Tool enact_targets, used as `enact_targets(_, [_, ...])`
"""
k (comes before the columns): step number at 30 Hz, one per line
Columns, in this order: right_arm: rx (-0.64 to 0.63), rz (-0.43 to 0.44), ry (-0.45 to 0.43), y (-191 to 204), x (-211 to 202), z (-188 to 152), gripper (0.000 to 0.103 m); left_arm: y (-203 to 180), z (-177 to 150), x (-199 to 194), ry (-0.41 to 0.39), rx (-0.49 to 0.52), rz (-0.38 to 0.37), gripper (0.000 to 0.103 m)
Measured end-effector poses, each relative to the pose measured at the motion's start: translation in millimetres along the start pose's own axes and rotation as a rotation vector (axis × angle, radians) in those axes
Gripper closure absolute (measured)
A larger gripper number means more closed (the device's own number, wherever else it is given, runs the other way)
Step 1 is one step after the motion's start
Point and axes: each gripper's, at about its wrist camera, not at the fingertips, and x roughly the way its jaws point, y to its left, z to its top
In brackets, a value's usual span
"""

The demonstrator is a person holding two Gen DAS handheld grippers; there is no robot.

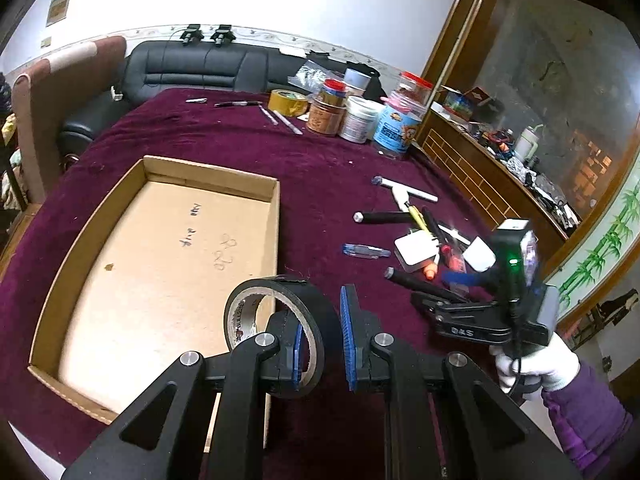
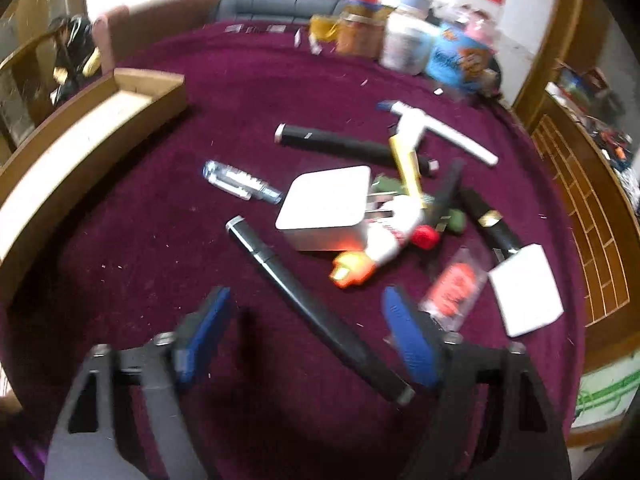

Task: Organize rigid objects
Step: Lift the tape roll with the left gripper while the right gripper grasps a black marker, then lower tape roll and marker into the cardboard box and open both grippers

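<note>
My left gripper (image 1: 322, 338) is shut on a black tape roll (image 1: 280, 320), one pad inside the ring and one outside, held above the right wall of an open cardboard box (image 1: 168, 248). My right gripper (image 2: 304, 340) is open and empty above a long black pen (image 2: 312, 304) that lies between its fingers. It also shows in the left wrist view (image 1: 492, 304), over the pile. The pile holds a white charger block (image 2: 328, 208), an orange-tipped tool (image 2: 356, 268), a clear blue pen (image 2: 240, 182), black pens (image 2: 344, 146) and a white card (image 2: 528, 288).
A maroon cloth (image 1: 240, 140) covers the table. Jars and tubs (image 1: 360, 116) and a yellow tape roll (image 1: 288, 102) stand at the far edge, with pens (image 1: 280, 118) near them. A black sofa (image 1: 200, 68) is behind, a wooden cabinet (image 1: 480, 168) at right.
</note>
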Motion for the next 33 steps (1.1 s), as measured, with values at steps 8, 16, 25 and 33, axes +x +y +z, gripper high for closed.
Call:
enact_targets(8, [0.072, 0.150, 0.043, 1.8, -2.5, -4.1, 0.091, 13.1, 2.0, -0.1, 0.003, -0.025, 0.002, 0.090])
enact_targets(16, [0.232, 0.397, -0.015, 9.3, -30.4, 7.9, 0.091, 45.3, 20.1, 2.9, 0.030, -0.081, -0.030, 0.090])
enact_targets(25, [0.411, 0.686, -0.002, 53.6, -9.5, 78.3, 0.090, 85.5, 68.3, 52.9, 0.131, -0.109, 0.001, 0.090])
enact_targets(33, [0.511, 0.611, 0.055, 97.5, 51.3, 132.6, 0.090, 124.2, 81.5, 122.4, 0.243, -0.244, -0.036, 0.090])
